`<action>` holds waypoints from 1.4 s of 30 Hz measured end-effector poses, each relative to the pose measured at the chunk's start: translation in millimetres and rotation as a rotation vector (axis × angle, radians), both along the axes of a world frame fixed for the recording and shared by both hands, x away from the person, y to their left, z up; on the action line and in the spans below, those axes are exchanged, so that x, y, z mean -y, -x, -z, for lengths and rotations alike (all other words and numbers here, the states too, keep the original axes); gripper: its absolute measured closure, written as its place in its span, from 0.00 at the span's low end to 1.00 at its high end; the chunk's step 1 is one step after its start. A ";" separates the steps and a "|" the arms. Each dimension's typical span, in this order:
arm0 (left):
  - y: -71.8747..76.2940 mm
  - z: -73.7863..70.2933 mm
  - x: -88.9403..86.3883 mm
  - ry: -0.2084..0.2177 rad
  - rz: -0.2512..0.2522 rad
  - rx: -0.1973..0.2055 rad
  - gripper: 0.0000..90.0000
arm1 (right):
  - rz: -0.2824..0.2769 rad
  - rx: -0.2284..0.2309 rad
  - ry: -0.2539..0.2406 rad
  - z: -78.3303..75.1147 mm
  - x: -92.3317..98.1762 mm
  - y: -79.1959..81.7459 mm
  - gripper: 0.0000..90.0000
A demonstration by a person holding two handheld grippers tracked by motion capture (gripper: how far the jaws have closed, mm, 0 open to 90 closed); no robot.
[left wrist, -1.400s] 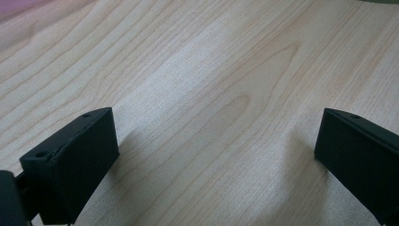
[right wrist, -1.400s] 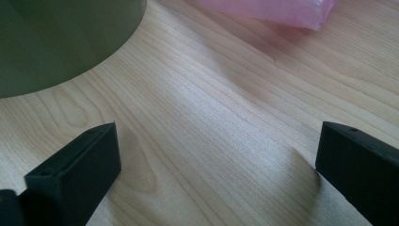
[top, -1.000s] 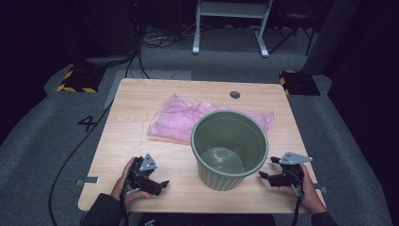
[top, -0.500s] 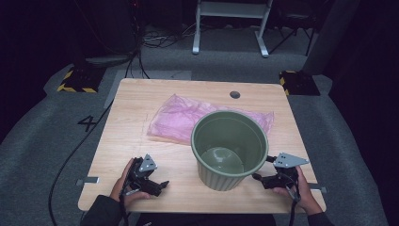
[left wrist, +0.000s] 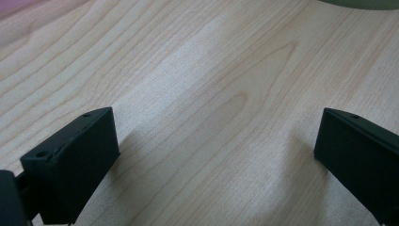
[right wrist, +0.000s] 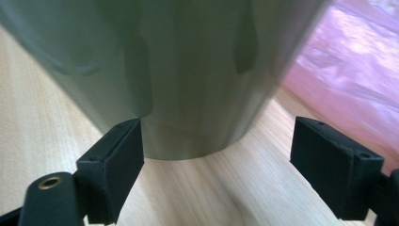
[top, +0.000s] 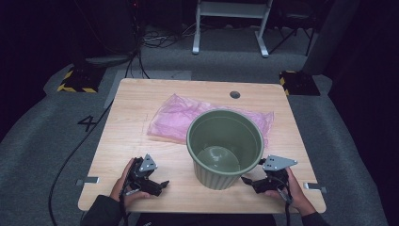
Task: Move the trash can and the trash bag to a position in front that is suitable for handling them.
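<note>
High view: nothing is being held; the green pot (top: 225,147) is being flanked by the left gripper (top: 157,185) and right gripper (top: 248,181), jaws apart; the pink bag (top: 176,115) is lying untouched.

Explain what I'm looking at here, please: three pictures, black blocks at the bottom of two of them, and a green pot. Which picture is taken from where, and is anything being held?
No robot: a person holds a two-jaw gripper in each hand. The high view looks down on a wooden table. On it stand a green pot, empty as far as its inside shows, and behind it a pink plastic bag lying flat. The left gripper and right gripper sit near the table's front edge. The other two pictures come from cameras riding on the grippers; the black blocks are their jaws. The left gripper view looks at bare wood, jaws apart. The right gripper view faces the pot's base, jaws apart either side of it. Nothing is held.
</note>
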State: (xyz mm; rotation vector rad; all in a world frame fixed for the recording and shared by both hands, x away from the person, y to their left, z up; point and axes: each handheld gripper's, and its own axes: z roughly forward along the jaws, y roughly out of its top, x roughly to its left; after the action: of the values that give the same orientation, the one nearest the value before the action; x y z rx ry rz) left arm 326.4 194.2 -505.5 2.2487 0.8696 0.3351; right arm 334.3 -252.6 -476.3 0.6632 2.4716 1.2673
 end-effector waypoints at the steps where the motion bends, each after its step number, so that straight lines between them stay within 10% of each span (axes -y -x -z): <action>1: 0.1 0.0 0.1 0.000 -0.002 0.000 0.00 | -0.004 0.002 0.001 0.2 -2.1 0.8 0.20; 42: -0.2 0.0 5.4 0.000 -0.016 -0.003 0.00 | -0.016 0.042 -0.014 1.4 -66.5 -19.3 0.21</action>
State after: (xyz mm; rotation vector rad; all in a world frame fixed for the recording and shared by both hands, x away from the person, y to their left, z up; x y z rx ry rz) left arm 326.6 188.8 -505.5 2.2436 0.8890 0.3393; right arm 353.6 -186.1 -477.7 0.6152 2.4406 1.2926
